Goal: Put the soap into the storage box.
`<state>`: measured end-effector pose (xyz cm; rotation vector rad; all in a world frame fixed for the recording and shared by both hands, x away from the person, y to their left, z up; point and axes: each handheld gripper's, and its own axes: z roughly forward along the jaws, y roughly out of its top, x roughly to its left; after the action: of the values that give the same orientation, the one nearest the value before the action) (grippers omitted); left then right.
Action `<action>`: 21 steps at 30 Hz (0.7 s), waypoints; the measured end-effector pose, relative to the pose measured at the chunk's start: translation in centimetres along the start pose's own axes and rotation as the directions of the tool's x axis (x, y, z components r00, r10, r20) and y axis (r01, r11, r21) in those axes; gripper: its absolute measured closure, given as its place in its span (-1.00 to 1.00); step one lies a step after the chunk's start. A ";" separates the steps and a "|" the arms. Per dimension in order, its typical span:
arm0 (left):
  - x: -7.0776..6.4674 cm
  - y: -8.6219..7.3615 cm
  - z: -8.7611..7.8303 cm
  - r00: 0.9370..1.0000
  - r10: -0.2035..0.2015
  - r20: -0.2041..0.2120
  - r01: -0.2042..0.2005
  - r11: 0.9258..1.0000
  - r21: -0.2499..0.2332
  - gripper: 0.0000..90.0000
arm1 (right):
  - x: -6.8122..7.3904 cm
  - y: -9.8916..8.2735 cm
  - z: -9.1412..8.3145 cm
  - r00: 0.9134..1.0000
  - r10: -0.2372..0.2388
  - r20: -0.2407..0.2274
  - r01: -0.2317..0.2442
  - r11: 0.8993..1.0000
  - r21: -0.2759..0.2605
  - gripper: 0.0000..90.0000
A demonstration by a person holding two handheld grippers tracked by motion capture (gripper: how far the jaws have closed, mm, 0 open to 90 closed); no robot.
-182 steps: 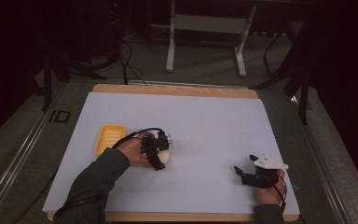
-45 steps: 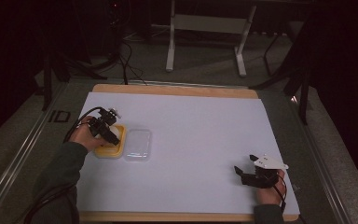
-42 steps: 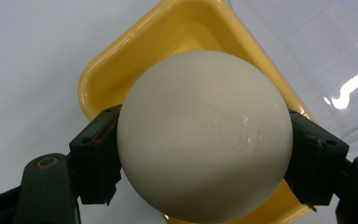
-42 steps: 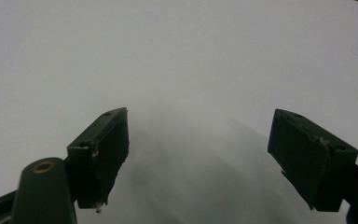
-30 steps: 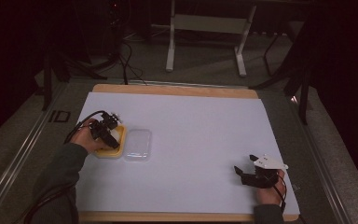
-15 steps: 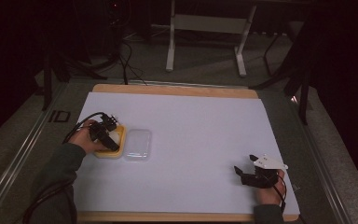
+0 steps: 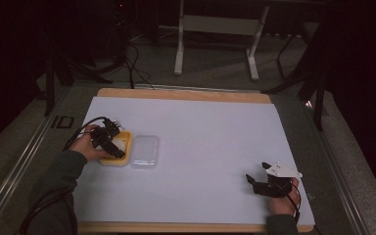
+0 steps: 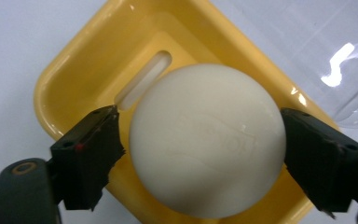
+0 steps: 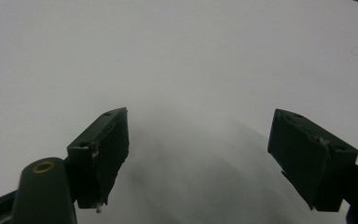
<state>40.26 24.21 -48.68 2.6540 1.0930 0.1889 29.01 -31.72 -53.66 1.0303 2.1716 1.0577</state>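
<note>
The embossed writing on the pale soap bar is too faint to read. Your left gripper has just been opening its jaws; they straddle the bar with a sliver of gap on each side. The bar sits in the yellow dish, at nine o'clock on the counter, beside the clear lid. Your right gripper rests at five o'clock, jaws wide.

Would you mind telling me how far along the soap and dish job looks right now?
Done: the white soap bar lies in the yellow dish. In hand: the left gripper straddles the bar; its jaws have just been opening, with a gap at the left pad. Probably left: fitting the clear lid, which lies beside the dish. The right gripper rests open, apart.
</note>
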 end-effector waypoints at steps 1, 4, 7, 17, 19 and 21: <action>0.0 0.0 -0.1 1.000 -0.002 0.007 0.002 1.000 -0.005 -0.73 | 0.0 0.0 0.0 1.000 0.000 0.000 0.000 1.000 0.000 -0.55; 0.0 -0.1 -0.4 1.000 0.000 0.003 0.000 1.000 -0.006 -0.80 | 0.0 0.0 0.0 1.000 -0.001 0.001 0.001 1.000 0.000 -0.55; 0.1 -0.2 -0.8 1.000 -0.005 -0.003 0.005 1.000 -0.026 -0.81 | 0.0 0.0 0.0 1.000 0.000 0.001 0.000 1.000 0.000 -0.55; -0.4 0.0 -4.0 0.999 0.033 0.004 -0.032 0.990 -0.137 -0.64 | 0.0 0.0 0.0 1.000 0.000 0.002 0.000 1.000 0.000 -0.55; -0.7 0.2 -4.6 0.999 0.051 -0.005 -0.052 0.987 -0.151 -0.61 | 0.0 0.0 0.0 1.000 0.001 0.002 -0.001 1.000 0.000 -0.55; -1.2 0.4 -5.2 0.998 0.068 -0.008 -0.069 0.985 -0.160 -0.48 | 0.0 0.0 0.0 1.000 0.000 0.002 0.000 1.000 -0.002 -0.55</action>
<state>38.58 24.12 -43.64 2.5494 0.9455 0.2818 29.00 -31.74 -53.65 1.0303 2.1686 1.0578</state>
